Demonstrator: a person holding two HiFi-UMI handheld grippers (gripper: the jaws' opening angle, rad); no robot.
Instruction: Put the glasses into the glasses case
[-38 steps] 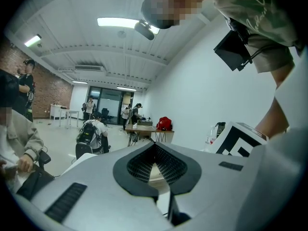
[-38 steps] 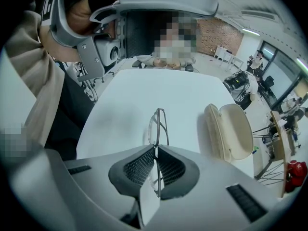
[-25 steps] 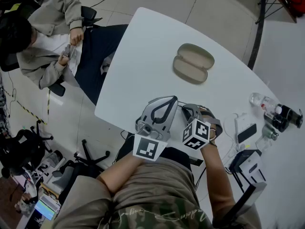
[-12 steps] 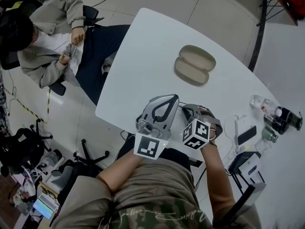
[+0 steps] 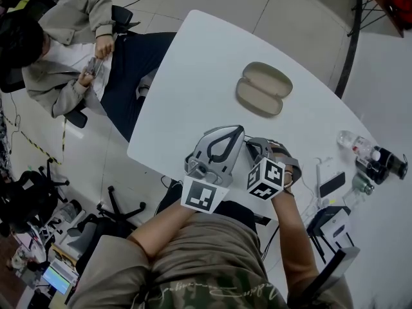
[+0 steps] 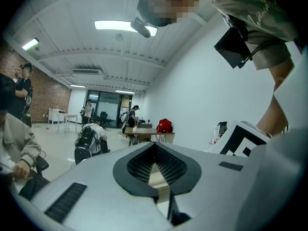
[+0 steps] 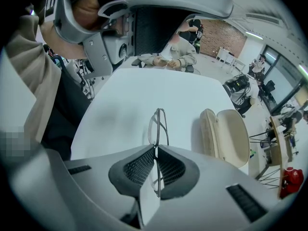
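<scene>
While you hold both grippers over the near edge of the white table (image 5: 193,76), count one pair of glasses (image 7: 158,126), one glasses case (image 5: 263,88) and two grippers. Your right gripper (image 7: 155,148) clamps the glasses edge-on between its jaws. Their long axis runs along the jaws, and the frame sticks out past the tips toward the table's far side. The case lies open (both beige halves facing up), apart from the glasses. Your left gripper (image 6: 155,146) has its jaws pressed together on nothing.
</scene>
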